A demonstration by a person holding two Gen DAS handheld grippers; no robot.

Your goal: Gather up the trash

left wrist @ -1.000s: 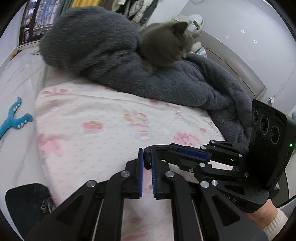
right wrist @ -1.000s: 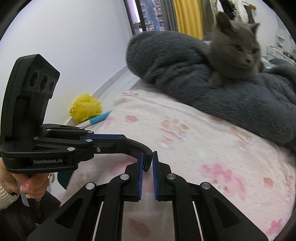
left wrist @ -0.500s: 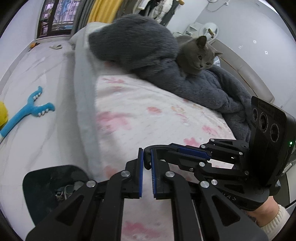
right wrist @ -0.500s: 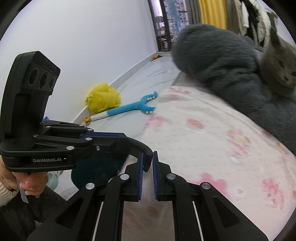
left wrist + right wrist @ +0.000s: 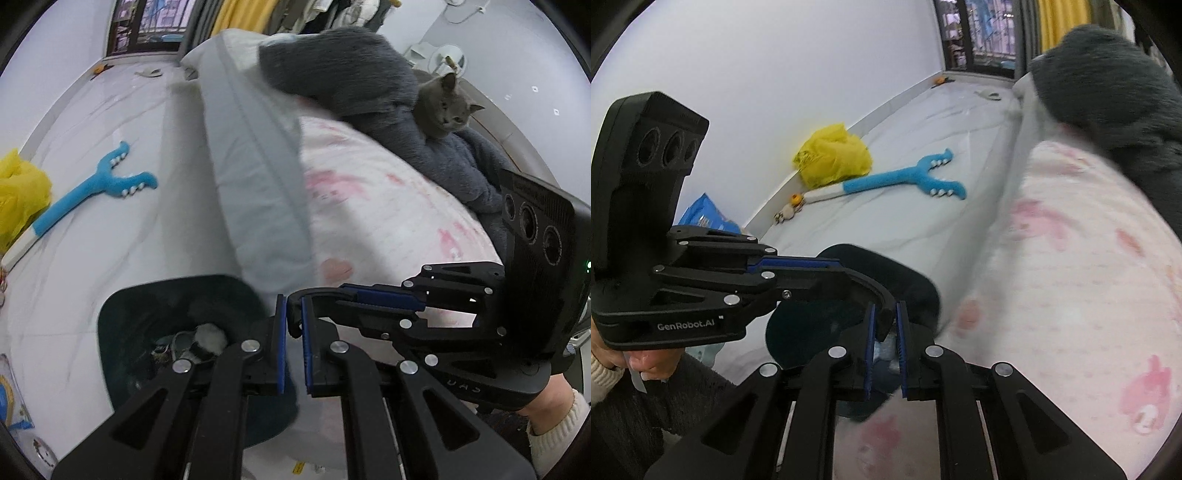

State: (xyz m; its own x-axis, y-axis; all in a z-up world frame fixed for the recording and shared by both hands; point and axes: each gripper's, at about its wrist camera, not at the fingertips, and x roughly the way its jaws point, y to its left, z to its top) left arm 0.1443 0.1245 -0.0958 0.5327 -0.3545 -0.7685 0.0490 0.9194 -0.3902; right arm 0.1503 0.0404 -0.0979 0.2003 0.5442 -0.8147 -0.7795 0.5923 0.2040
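Both my left gripper (image 5: 292, 341) and right gripper (image 5: 885, 349) hang closed and empty above the dark bin (image 5: 122, 314) beside the bed (image 5: 388, 206); with trash (image 5: 208, 338) already inside, I judge the next pickup needs jaws opened before descending.

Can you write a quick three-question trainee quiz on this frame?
1. True or false: the grey cat sits on the dark grey fleece blanket.
2. Which lies nearest the yellow crumpled plastic bag? A) blue forked plush toy B) the cat C) dark teal trash bin
3. Fill in: the left gripper and right gripper both hold ____.

Key: 1 true. 2 A. 3 nothing; both are shut and empty.
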